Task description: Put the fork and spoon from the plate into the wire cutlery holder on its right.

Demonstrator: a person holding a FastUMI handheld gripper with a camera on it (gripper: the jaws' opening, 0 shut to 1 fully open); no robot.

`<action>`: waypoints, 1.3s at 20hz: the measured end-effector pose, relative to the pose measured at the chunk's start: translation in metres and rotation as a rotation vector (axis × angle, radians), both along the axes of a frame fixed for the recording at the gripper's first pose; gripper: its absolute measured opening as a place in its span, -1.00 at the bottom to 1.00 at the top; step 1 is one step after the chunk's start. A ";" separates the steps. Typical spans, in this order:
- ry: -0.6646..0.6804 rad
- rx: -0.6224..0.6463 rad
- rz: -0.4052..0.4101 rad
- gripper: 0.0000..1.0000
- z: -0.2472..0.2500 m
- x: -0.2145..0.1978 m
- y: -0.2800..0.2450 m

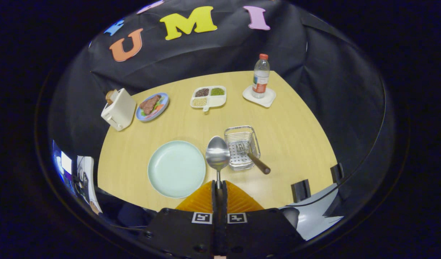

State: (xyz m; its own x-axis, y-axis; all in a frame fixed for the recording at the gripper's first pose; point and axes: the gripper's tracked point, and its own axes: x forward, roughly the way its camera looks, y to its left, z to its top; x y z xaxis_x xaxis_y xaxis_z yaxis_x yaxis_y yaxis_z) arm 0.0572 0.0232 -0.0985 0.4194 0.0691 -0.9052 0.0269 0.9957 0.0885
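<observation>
My gripper (219,187) is shut on the spoon (217,154), whose shiny bowl sticks out straight ahead of the fingers, high above the table. Below and to the left lies the pale green plate (176,168), bare. To the right of the spoon stands the wire cutlery holder (241,146). The fork (252,158) leans inside it, its brown handle poking out over the near right corner.
Farther back on the wooden table (296,144) stand a white toaster (118,109) with bread, a blue plate of food (152,106), a divided dish of grains (208,97) and a water bottle (260,76) on a white coaster. Black clamps (301,190) sit at the near right edge.
</observation>
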 end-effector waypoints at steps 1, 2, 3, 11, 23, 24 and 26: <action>0.006 -0.006 -0.003 -0.99 0.000 0.003 -0.006; 0.018 -0.011 -0.006 -0.99 -0.002 0.004 -0.012; 0.030 -0.012 -0.011 -0.99 -0.004 0.005 -0.016; 0.097 -0.005 -0.033 -0.99 -0.016 0.018 -0.028; 0.092 0.020 -0.050 -0.85 -0.003 0.029 -0.020; 0.083 0.028 -0.049 -0.66 0.002 0.029 -0.019; 0.049 0.021 -0.043 -0.05 0.006 0.031 -0.019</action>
State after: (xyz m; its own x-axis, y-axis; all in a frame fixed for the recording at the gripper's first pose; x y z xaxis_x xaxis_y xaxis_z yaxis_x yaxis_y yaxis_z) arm 0.0883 0.0041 -0.0928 0.3780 0.0717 -0.9230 0.0740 0.9915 0.1074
